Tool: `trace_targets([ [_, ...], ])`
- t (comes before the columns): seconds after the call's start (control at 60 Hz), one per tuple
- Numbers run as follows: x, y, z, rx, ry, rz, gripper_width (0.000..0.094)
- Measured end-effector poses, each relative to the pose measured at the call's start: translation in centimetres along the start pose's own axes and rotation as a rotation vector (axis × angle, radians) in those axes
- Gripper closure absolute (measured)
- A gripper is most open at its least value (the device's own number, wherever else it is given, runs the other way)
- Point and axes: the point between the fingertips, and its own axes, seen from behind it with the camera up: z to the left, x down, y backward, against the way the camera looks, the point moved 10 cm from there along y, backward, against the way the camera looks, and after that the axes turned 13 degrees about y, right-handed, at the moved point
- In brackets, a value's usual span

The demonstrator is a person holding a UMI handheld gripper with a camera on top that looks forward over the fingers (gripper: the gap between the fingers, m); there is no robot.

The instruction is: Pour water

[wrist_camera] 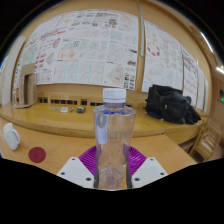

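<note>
The tool (112, 172) gripped a clear plastic bottle with a white cap (114, 140), upright above the wooden tabletop (60, 148), purple pads pressing both sides.

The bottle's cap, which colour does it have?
White; the cap tops the clear water bottle standing between the gripper fingers, shown in the gripper view.

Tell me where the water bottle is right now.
In the gripper view, the clear water bottle stands upright between the gripper fingers, on the wooden table.
</note>
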Motion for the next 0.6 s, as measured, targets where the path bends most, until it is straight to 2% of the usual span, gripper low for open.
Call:
trace_targets([
  [0.183, -5.0, 2.0, -0.9, 0.125, 0.145, -0.024, 0.0572],
  [0.433, -17.9, 6.5, 2.5, 0.447, 0.693, -0.097, 0.0572],
  [0.6, -24.4, 6.9, 12.2, 0.475, 1.285, -0.223, 0.0569],
])
